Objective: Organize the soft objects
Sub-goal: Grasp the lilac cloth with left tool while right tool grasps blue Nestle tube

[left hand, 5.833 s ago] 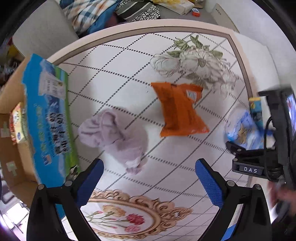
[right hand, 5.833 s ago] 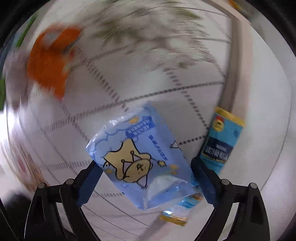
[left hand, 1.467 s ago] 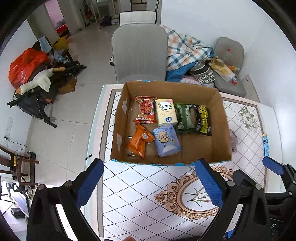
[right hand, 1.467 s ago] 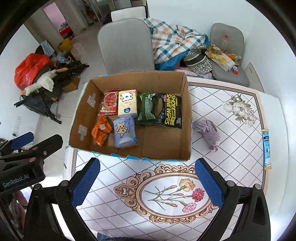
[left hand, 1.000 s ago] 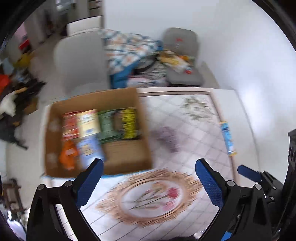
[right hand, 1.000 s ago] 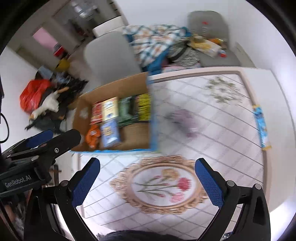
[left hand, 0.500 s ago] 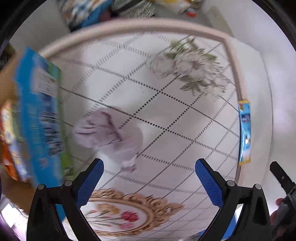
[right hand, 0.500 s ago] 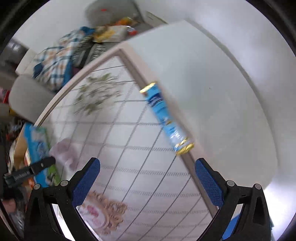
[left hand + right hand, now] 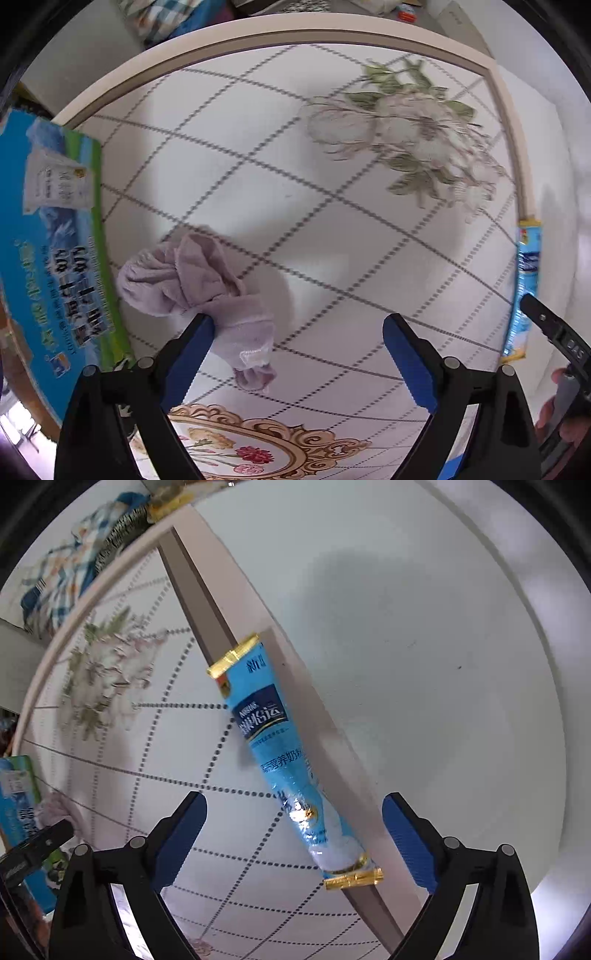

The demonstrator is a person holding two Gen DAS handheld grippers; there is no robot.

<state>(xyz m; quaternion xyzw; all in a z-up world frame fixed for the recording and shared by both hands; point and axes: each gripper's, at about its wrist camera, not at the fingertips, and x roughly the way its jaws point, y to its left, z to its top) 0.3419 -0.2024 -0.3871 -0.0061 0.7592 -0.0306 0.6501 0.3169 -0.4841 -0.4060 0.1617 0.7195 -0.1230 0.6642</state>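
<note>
On the patterned table (image 9: 332, 229), both grippers are lining up on the last two loose items, nothing gripped yet.

Left gripper (image 9: 297, 354) is hovering with jaws spread wide; the lilac cloth (image 9: 195, 280) is lying bunched just beside the box wall (image 9: 48, 258), its tail reaching in front of the left pad, so most of it is sitting left of the gap, not centred. Right gripper (image 9: 293, 836) is also spread wide, empty; the blue stick sachet (image 9: 280, 753) is lying diagonally along the table's border strip (image 9: 207, 590), its lower gold-crimped end falling between the pads but slightly right of centre. Likely next: shifting left gripper leftward over the cloth, dropping both, closing. Sachet is thin and flat, so the pinch probably needs to go low.
</note>
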